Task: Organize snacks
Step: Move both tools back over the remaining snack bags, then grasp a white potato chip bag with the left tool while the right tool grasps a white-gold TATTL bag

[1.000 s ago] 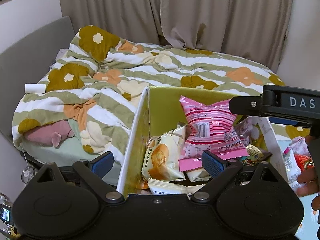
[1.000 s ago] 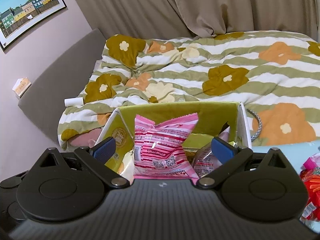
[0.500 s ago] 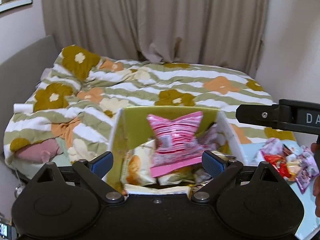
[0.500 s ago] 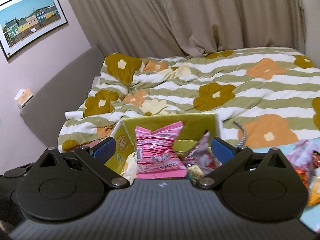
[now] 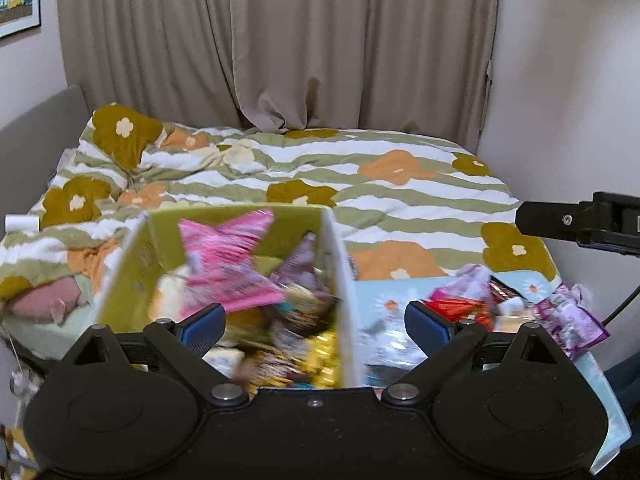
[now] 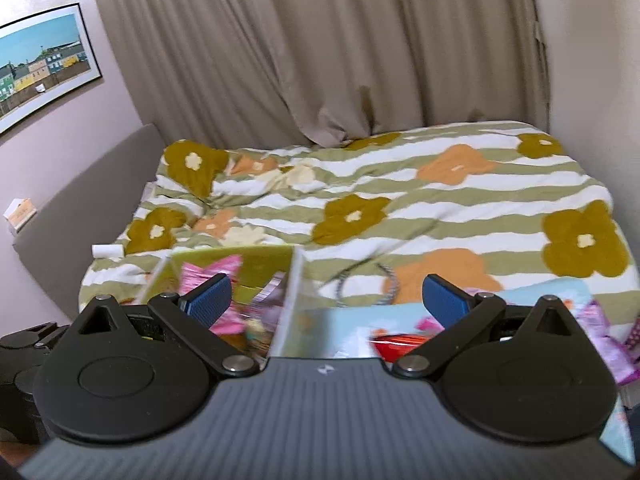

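The left tool (image 5: 315, 326) hangs above the near end of an open yellow-green cardboard box (image 5: 128, 276) with white edges, its blue-padded fingers (image 5: 204, 325) spread wide and holding nothing. Inside the box a pink striped snack packet (image 5: 224, 264) stands tilted against the far wall, with a pale cream packet (image 5: 170, 292) at its 8 o'clock and a heap of gold and purple wrappers (image 5: 304, 344) at its 5 o'clock; these are blurred and hard to tell apart. The box's right wall (image 5: 340, 300) runs between the two fingers.

At 3 o'clock from the box lies a light blue cloth with daisy print (image 5: 384, 300), and on it a loose pile of snacks: a red packet (image 5: 456, 308) and a purple packet (image 5: 572, 320) at the pile's 3 o'clock end. Part of the right tool (image 5: 580, 228) shows as a black bar at the frame's 3 o'clock edge.

In the right wrist view, the right tool (image 6: 326, 300) is likewise released, its fingers (image 6: 444, 300) wide apart and empty. It hovers over the gap between the cardboard box (image 6: 224, 256) at 9 o'clock and the red packet (image 6: 400, 344) at 4 o'clock, which lies on the blue cloth (image 6: 348, 324).

Beyond everything spreads a bed with a green-and-white striped quilt bearing orange and mustard flowers (image 6: 400, 200), backed by beige curtains (image 6: 320, 48). A framed picture of coloured houses (image 6: 40, 64) hangs on the wall at 10 o'clock.
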A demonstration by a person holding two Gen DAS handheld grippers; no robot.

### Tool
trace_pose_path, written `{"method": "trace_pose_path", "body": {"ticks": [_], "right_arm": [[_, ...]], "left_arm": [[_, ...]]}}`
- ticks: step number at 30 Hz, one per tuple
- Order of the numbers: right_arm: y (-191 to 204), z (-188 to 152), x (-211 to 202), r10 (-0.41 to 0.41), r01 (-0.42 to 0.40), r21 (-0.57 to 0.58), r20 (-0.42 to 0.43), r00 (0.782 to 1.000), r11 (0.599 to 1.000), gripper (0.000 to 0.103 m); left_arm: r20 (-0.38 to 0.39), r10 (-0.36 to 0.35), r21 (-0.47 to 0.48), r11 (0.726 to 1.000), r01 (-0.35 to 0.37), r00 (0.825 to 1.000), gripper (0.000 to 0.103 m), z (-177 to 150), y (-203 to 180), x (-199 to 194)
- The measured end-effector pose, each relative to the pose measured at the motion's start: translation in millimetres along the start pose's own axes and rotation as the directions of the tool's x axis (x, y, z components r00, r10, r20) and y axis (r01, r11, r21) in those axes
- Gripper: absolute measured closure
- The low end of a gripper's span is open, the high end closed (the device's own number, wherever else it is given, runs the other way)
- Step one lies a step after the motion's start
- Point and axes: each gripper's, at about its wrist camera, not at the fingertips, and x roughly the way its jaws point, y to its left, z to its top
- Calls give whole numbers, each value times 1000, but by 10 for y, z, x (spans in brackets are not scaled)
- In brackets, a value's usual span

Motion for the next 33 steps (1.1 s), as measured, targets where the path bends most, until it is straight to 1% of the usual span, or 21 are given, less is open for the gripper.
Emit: {"method": "trace_pose_path", "body": {"ticks": [4,8,12,15,19,24,30,33], "right_arm": [[-452,-63,-47,-15,15,3,-24,1000,1000,0],[-886,-165,-5,-17,16,-8,-71,997,1000,0],[-1227,-263,140,-5,4,-11,-123,992,1000,0],[-1420,-328,267,8,-9,-6,-156,988,1000,0],[-1600,-411,462,16,-15,5,-186,982,1000,0],[-1716,-500,681,24,-22,11,-217,976,1000,0],[-1757,-596,894,18,-15,13,-247,969,1000,0],[-1791,-635,991,14,-9,21,-263,965,1000,0]], "left_arm": [[-17,38,-29,999,-38,999,5,-173,-413,36],[-32,93,-55,994,-95,995,5,-369,-766,119],[-60,159,-50,986,-162,985,5,-559,-1055,269],[-103,190,-39,980,-195,976,5,-690,-1197,439],[-154,227,-23,972,-233,962,5,-854,-1293,683],[-191,272,-5,961,-278,943,5,-961,-1337,961],[-234,301,8,951,-308,925,5,-1038,-1305,1215],[-248,307,15,950,-313,919,9,-1068,-1289,1286]]}}
